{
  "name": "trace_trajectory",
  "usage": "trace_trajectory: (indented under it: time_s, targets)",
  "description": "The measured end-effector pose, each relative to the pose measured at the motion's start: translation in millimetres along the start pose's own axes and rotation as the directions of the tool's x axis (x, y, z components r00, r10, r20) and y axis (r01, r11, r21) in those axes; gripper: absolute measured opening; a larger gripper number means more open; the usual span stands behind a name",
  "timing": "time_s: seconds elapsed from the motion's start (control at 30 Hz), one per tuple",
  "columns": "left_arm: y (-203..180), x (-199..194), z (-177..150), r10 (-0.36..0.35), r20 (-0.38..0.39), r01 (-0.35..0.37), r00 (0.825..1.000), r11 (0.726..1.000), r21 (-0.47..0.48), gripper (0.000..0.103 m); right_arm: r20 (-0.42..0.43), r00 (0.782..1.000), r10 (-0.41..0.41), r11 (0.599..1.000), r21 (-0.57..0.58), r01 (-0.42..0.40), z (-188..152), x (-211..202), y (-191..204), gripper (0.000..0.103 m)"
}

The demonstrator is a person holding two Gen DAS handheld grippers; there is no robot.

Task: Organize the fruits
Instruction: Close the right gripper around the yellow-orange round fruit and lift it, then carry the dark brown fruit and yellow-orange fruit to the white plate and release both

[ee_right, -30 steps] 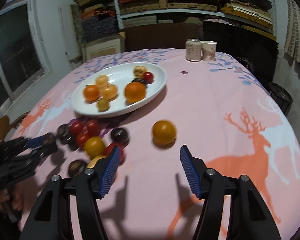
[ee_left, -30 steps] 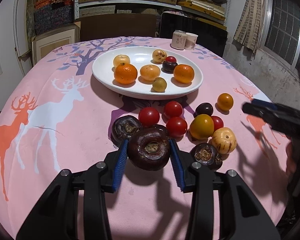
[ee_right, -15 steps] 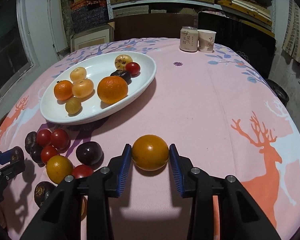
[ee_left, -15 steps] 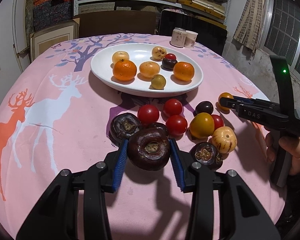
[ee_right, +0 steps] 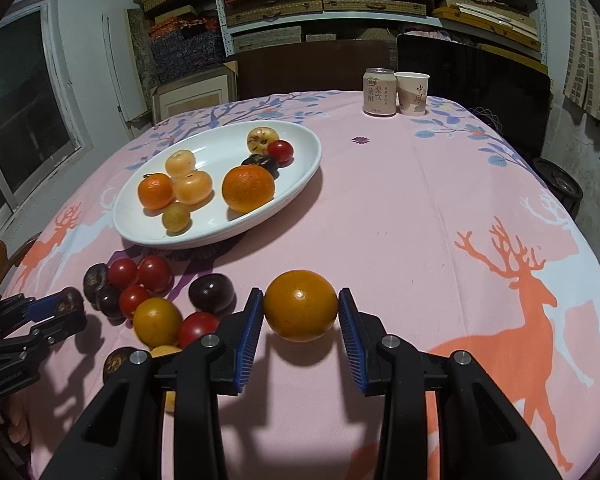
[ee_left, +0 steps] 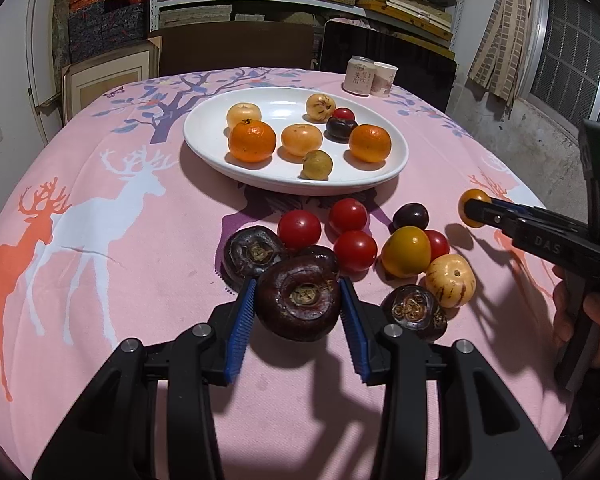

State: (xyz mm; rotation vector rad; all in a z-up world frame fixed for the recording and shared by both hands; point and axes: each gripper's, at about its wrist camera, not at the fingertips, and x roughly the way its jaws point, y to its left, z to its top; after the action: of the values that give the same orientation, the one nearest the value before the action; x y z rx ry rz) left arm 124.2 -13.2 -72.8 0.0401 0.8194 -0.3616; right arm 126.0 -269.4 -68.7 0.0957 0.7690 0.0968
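Left gripper jaws pinching glossy dimpled mangosteen, right gripper jaws seemingly clamping smooth orange

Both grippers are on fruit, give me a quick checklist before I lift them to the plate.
1. Left gripper shut on dark fruit: ok.
2. Right gripper shut on orange fruit: ok, pads appear to touch both sides.
3. Fruits centered between pads: ok.
4. White plate has bare space: ok.
5. Neighbor dark fruit touches the held one: not ok, may roll.
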Motion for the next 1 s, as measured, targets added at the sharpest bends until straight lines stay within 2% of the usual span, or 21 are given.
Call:
trace_trajectory:
  time_s: [0.2,0.37,0.53,0.77,1.0]
  targets:
    - [1,-1,-1,0.013,0.002,-0.013,1.0,1.0,-0.001,0.041,0.012,1.0,0.028,1.0,0.005,-0.028,-6,-16,0,0.039]
    - [-7,-9,-1,0.04,0.029,-0.041,0.999,0.998,0.039,0.041,0.024,0.998,0.056,0.998,0.002,-0.056,-9,-30,0,0.039]
    - [-10,-15,13,0.047,0.049,-0.05,0.998,0.996,0.067,0.041,0.045,0.997,0.068,0.998,-0.012,-0.068,1,-40,0,0.039]
    - [-8,-6,60,0.074,0.076,-0.083,0.994,0.99,0.113,0.041,0.063,0.994,0.09,0.995,-0.057,-0.087,45,-37,7,0.039]
    - [-1,47,100,0.075,0.004,-0.075,0.997,0.991,0.113,0.041,0.045,0.996,0.079,0.996,-0.043,-0.077,100,5,7,0.039]
